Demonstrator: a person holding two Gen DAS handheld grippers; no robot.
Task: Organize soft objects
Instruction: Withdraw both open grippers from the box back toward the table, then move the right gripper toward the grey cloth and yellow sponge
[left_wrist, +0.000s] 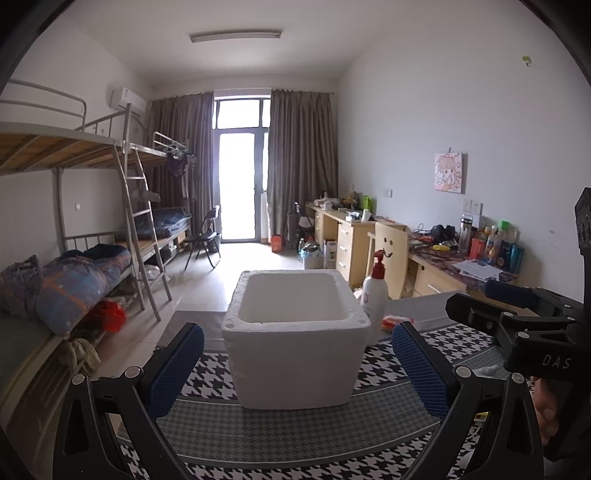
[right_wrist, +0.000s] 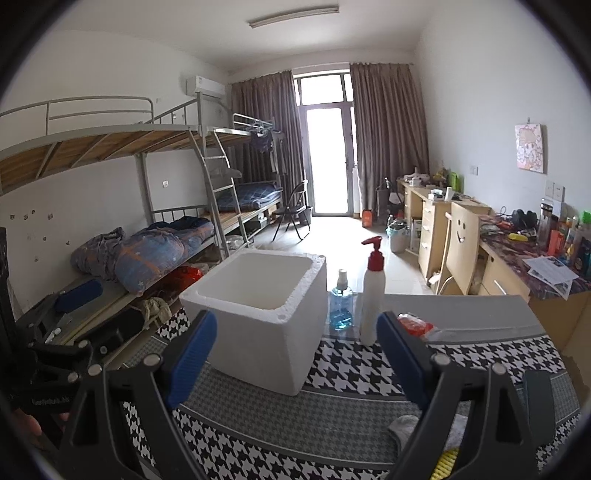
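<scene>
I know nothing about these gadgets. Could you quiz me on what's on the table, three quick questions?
1. True or false: the white foam box holds a pillow.
2. Which stands nearest the foam box: A) blue spray bottle B) red-pump bottle C) red packet?
3. Fill in: both the left hand-held gripper and right hand-held gripper are ____.

Key: 1 false, it looks empty; 2 A; 3 open.

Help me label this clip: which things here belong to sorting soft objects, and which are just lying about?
Job:
foam box, empty as far as seen
pale cloth near the right claw
left claw, open too

Lying about:
pump bottle
blue spray bottle
red packet
desk clutter
</scene>
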